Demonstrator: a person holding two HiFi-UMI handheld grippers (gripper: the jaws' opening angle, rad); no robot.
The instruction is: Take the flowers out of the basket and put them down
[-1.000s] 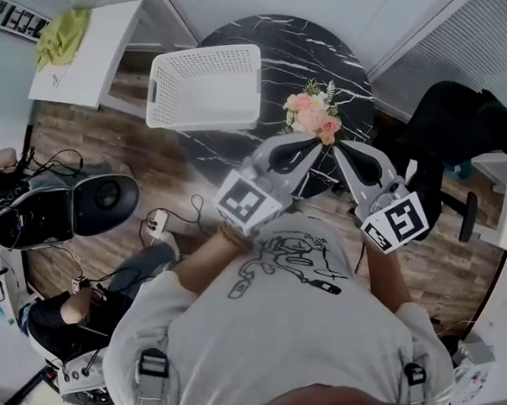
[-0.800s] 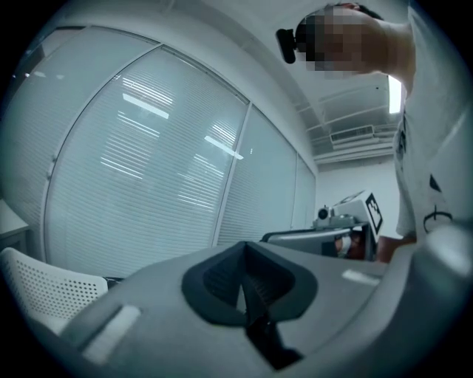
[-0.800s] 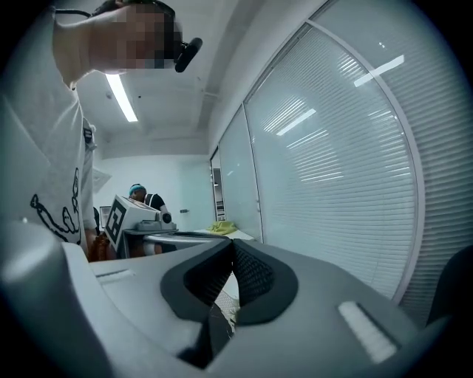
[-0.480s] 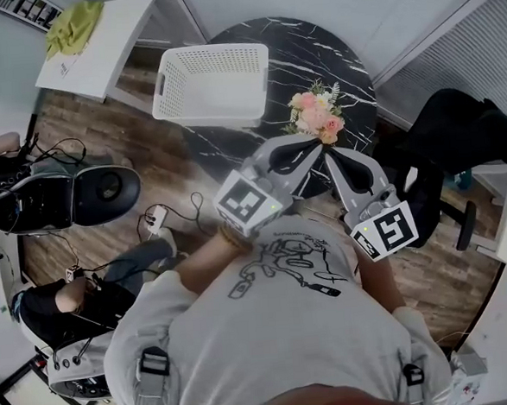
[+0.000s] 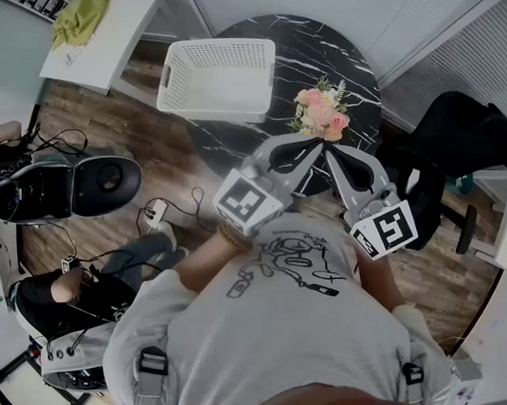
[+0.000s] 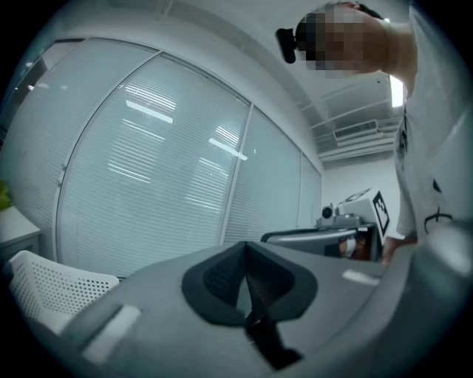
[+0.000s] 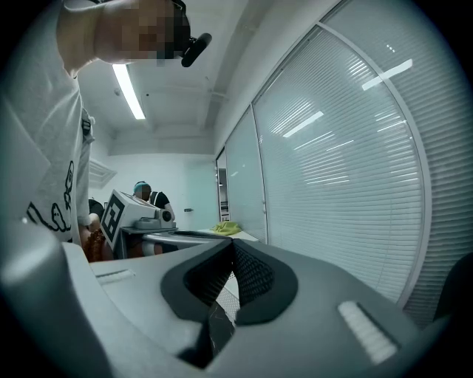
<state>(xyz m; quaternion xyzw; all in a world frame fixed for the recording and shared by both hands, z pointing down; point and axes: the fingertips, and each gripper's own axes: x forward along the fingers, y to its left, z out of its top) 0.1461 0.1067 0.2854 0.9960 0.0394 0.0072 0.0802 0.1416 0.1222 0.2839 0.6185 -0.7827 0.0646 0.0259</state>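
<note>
The pink and peach flower bunch lies on the round black marble table, to the right of the white perforated basket, which looks empty. My left gripper and right gripper are held close to the body, tips almost meeting just in front of the flowers. Both are shut with nothing between their jaws. In the left gripper view the shut left gripper points over the basket's rim. In the right gripper view the right gripper points up toward the window blinds.
A black office chair stands to the right of the table. A white desk with a yellow-green cloth is at the top left. Dark equipment, cables and a seated person are on the floor to the left.
The right gripper has drawn slightly in toward the left one. The head view has shifted a little. Flowers and basket stay where they were on the table.
</note>
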